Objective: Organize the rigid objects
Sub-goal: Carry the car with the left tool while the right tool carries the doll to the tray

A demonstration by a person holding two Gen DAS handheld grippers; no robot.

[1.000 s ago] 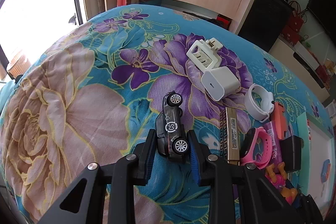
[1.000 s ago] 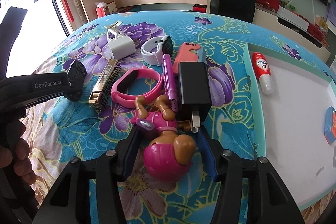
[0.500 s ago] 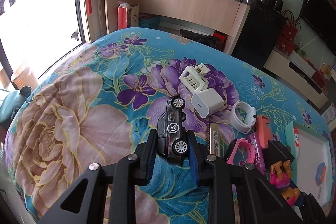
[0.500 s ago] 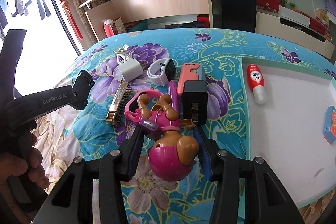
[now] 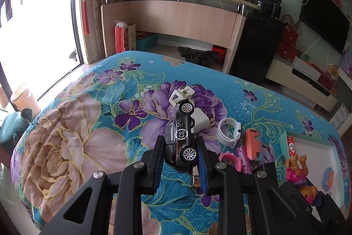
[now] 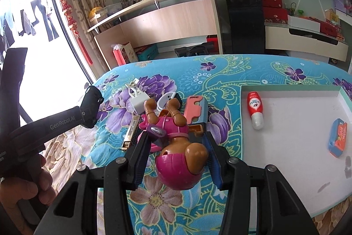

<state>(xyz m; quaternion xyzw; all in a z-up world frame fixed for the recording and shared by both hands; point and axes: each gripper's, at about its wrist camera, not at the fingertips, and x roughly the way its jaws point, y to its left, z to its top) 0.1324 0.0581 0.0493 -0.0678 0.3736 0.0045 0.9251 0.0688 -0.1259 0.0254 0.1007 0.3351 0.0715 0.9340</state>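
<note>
Left tongs, nearest in the left wrist view, are pinching a glossy black toy car by its sides, nose pointing away and tilted upward, the car hanging clear above the floral cloth covering the table. Right tongs, nearest in the right wrist view, are pinching a hard plastic puppy figure, its round pink helmet toward the camera and its tan legs sticking forward, also lifted off the cloth. Only the right wrist view is showing the person's left hand wrapping the handle of the left tool, which is reaching in from the left edge. Beyond the tongs the remaining pieces are lying on the cloth: a gold-edged harmonica, a pink wristband, a coral-and-grey rectangular case, a white smartwatch, a white cube charger and a white folding plug farthest back. To the right, a shallow white tray with a pale green rim is holding a red-and-white bottle lying on its side and a small blue-and-orange case, well apart; the left wrist view is catching only the tray's near corner.
</note>
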